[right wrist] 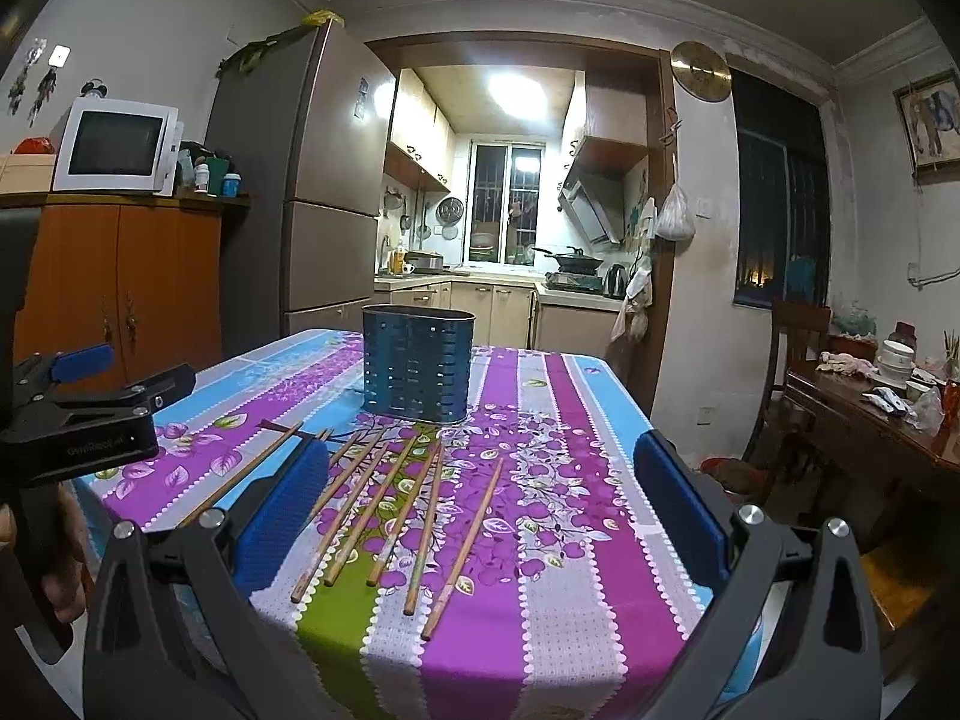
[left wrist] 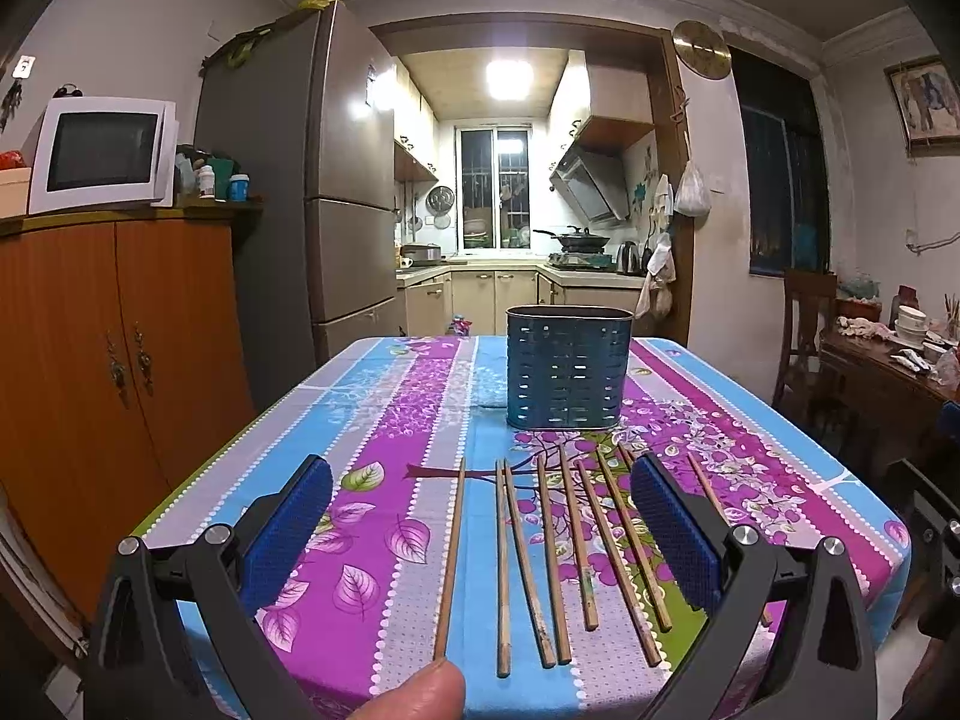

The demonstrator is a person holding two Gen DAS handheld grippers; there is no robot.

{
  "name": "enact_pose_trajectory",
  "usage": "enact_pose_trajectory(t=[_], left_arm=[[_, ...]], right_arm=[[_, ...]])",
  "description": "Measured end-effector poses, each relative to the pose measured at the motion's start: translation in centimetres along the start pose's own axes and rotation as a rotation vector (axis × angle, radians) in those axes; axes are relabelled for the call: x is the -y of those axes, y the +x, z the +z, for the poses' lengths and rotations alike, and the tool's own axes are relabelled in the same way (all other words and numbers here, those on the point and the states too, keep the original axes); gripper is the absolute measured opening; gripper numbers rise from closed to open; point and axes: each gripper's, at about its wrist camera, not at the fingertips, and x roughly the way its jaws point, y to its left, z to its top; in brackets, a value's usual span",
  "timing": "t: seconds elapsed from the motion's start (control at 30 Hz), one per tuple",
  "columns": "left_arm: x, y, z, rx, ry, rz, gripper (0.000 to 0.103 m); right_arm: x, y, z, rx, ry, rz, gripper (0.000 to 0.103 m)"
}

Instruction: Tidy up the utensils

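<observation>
Left tool [right wrist: 90,384] only in right view

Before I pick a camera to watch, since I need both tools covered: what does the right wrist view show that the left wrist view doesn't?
Only the right wrist view shows the left tool from outside, open and empty, at the table's left edge. Only the left wrist view shows a fingertip at its bottom edge. Both show the blue slotted utensil holder, the wooden chopsticks lying loose on the floral tablecloth before it, and each camera's own open tool, including the right tool.
</observation>
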Motion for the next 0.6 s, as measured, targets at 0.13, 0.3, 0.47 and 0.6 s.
enact_pose_trajectory(t=[0.13,0.3,0.47,0.6], left_arm=[[0.31,0.07,-0.23,0.000,0.005,0.002,0.100],[0.26,0.19,-0.12,-0.002,0.008,0.002,0.100],[0.25,0.26,-0.07,-0.002,0.014,0.003,0.100],[0.34,0.30,-0.10,-0.004,0.015,0.000,0.100]], right_arm=[[-0.02,0.07,-0.08,0.001,-0.001,0.000,0.098],[-0.05,0.01,0.09,0.000,-0.002,-0.002,0.098],[0.00,0.06,0.13,0.000,-0.001,0.001,0.098],[-0.07,0.18,0.28,0.005,-0.003,0.003,0.098]])
